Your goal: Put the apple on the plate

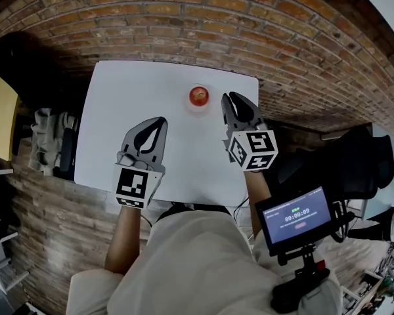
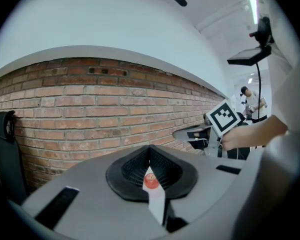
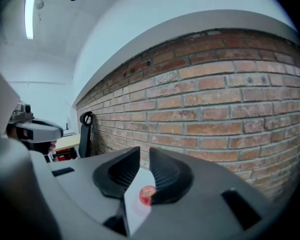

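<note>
Head view: a white rectangular table (image 1: 118, 104) fills the middle of the frame, with red brick around it. Left of centre, the grey left gripper (image 1: 160, 122) with black jaws hangs over the table. Its jaw tips touch and nothing is between them; the left gripper view shows the same closed loop. At upper centre, the small round red apple (image 1: 198, 96) sits on a pale round plate (image 1: 198, 109) that barely stands out from the table, clear of both grippers. Just right of the apple is the right gripper (image 1: 231, 98); the right gripper view shows its jaws a narrow slit apart and empty. A dark screen on a stand (image 1: 297, 217) is at lower right.
</note>
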A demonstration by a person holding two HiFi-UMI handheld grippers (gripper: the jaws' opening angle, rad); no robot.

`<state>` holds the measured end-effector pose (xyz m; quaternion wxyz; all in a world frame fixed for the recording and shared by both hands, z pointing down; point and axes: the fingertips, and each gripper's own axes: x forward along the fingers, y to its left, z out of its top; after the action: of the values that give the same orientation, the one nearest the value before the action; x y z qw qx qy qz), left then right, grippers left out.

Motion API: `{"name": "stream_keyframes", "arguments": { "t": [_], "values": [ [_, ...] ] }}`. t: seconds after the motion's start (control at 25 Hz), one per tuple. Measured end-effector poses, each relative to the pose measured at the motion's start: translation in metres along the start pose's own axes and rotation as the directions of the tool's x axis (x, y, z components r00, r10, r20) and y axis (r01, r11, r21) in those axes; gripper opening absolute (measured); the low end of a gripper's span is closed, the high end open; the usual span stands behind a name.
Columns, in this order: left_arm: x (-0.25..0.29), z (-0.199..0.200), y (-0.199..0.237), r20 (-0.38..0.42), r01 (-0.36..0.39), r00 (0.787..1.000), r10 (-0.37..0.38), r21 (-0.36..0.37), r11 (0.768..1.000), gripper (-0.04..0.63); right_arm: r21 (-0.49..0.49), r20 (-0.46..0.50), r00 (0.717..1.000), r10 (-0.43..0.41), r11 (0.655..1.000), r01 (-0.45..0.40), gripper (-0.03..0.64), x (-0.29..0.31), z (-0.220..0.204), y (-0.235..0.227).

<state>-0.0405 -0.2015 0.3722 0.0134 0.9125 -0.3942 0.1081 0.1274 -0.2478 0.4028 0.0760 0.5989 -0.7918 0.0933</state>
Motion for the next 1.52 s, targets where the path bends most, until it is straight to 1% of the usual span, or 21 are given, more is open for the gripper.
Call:
{"name": "stream_keyframes", "arguments": {
  "t": [0.12,0.28,0.4,0.6,0.88,1.08,1.52],
  "values": [
    [-0.002,0.006,0.001,0.016,0.009,1.0,-0.009,0.011,1.0,0.005,0.025,0.022,1.0,-0.015,1.0,0.015,0.031,-0.012,0.011,-0.001],
    [-0.003,0.014,-0.002,0.038,0.026,0.999,-0.027,0.027,0.999,0.005,0.026,0.038,0.999,-0.021,0.999,0.02,0.005,-0.029,0.022,0.002],
    [-0.006,0.026,-0.005,0.065,0.039,0.997,-0.042,0.044,0.998,0.005,0.022,0.052,0.999,-0.007,1.0,0.006,0.005,-0.043,0.034,0.009],
    [-0.016,0.051,-0.011,0.116,0.05,0.991,-0.06,0.088,0.995,0.005,-0.023,0.072,0.997,0.002,1.0,-0.001,0.005,-0.068,0.055,0.021],
    [-0.026,0.088,-0.025,0.18,0.066,0.979,-0.09,0.135,0.989,0.005,-0.053,0.117,0.993,0.016,0.999,-0.01,0.005,-0.104,0.075,0.034],
    [-0.031,0.104,-0.038,0.203,0.082,0.973,-0.113,0.157,0.984,0.006,-0.067,0.149,0.989,0.003,0.998,0.007,0.003,-0.123,0.09,0.036],
    [-0.028,0.115,-0.048,0.219,0.085,0.968,-0.12,0.165,0.983,0.005,-0.079,0.164,0.986,-0.024,0.996,0.037,0.003,-0.136,0.1,0.026]
  ]
}}
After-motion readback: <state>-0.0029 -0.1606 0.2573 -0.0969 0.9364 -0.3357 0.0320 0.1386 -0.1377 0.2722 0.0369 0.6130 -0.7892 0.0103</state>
